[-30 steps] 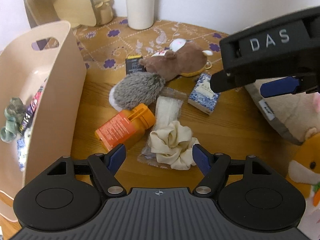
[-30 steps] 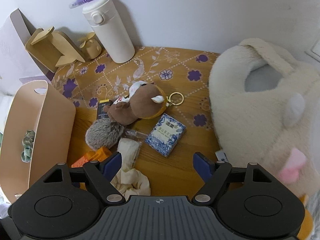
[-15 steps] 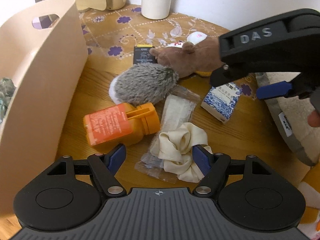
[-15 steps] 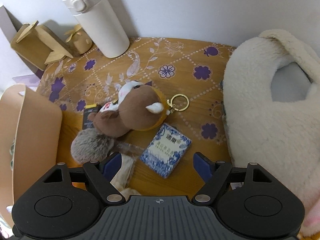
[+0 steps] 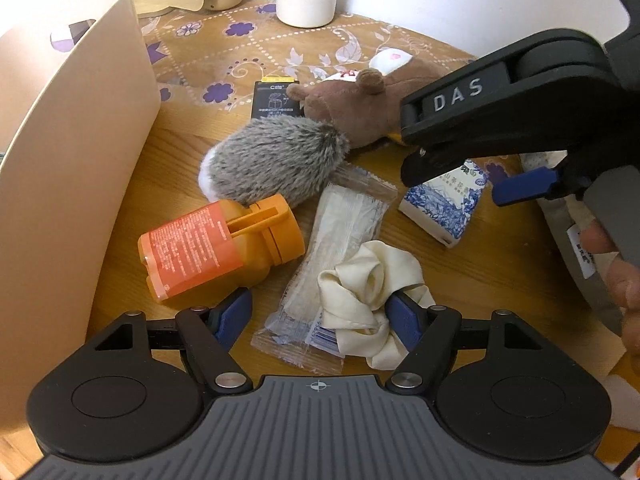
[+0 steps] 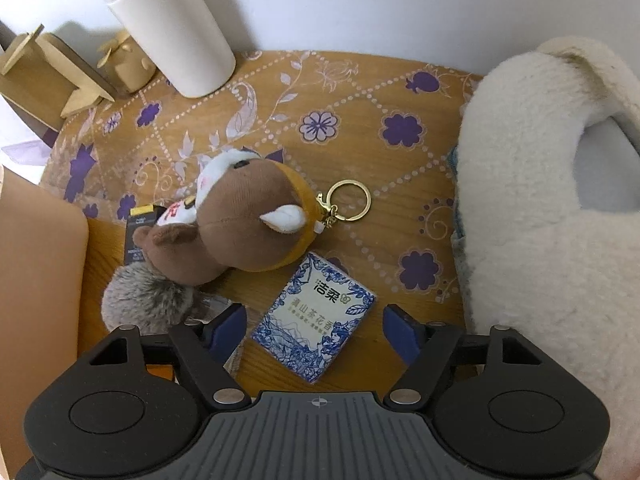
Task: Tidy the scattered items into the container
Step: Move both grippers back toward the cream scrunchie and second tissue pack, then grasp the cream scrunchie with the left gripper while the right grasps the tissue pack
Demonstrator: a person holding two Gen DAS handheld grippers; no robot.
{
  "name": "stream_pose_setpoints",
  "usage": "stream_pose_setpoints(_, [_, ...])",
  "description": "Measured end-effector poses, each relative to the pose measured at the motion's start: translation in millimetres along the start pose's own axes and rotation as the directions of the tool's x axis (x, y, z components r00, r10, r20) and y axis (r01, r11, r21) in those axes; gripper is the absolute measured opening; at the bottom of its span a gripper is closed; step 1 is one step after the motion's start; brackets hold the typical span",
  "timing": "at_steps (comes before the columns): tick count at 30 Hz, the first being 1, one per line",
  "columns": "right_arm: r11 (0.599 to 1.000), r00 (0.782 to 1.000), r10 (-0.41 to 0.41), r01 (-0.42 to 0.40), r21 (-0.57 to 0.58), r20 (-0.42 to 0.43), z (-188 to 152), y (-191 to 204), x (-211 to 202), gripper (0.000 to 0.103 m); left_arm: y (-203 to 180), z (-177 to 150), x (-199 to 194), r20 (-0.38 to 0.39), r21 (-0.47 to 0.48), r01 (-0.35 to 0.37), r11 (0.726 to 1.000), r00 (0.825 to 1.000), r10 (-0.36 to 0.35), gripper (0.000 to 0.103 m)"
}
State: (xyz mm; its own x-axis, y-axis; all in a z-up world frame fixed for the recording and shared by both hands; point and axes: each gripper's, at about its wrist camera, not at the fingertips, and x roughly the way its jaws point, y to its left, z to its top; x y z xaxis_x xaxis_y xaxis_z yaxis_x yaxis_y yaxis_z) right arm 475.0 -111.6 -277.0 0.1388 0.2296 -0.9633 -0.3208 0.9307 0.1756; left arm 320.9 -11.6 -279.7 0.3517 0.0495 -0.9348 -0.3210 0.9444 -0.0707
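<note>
Waiting on the surface [image 5: 500,272]: scrunchie [image 5: 372,280], tissue pack [image 6: 316,320], plush; left claw [image 5: 318,312] spread, right claw [image 6: 314,330] closing, pinching nothing; container [image 5: 72,168] contents unseen, perhaps partly filled.

I work in a home, likely a bedroom or living corner: small round wooden table [image 6: 248,364] against a white wall [image 6: 360,4], floral table mat [image 6: 360,128], white thermos [image 6: 172,28], plush toys [image 6: 240,224], fluffy cream cushion [image 6: 540,208], wooden ornaments [image 6: 52,68].

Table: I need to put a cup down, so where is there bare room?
Free: the flowered mat between white bottle, key ring and cream plush. Crowded: beside the bin, where orange bottle, grey fur toy, wrapper and scrunchie touch.
</note>
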Motion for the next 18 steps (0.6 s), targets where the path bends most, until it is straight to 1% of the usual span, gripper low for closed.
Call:
stream_pose_setpoints(3, [1.0, 1.0, 0.004, -0.004, 0.004, -0.01, 0, -1, 5, 0.076, -1, 0, 2, -0.011, -0.001, -0.008, 1.0, 1.0, 0.008, 0.075])
stream_pose_setpoints(7, [1.0, 1.0, 0.009, -0.008, 0.018, -0.028, -2, -5, 10, 0.072, 2, -2, 6, -0.041, -0.018, -0.022, 1.0, 0.999, 0.022, 0.075])
stream_pose_setpoints(10, [0.999, 0.999, 0.028, -0.027, 0.039, -0.022, -4, -9, 9, 0.07, 4, -6, 6, -0.061, -0.031, -0.027, 0.999, 0.998, 0.025, 0.075])
stream_pose_setpoints(16, [0.999, 0.999, 0.029, -0.028, 0.038, -0.02, -5, -8, 8, 0.065, 9, -15, 4, -0.095, -0.056, -0.05, 0.997, 0.994, 0.045, 0.074])
stream_pose_setpoints(18, [0.999, 0.999, 0.024, -0.024, 0.032, -0.023, -6, -6, 8, 0.064, 10, -17, 3, -0.095, -0.061, -0.054, 0.997, 0.994, 0.049, 0.069])
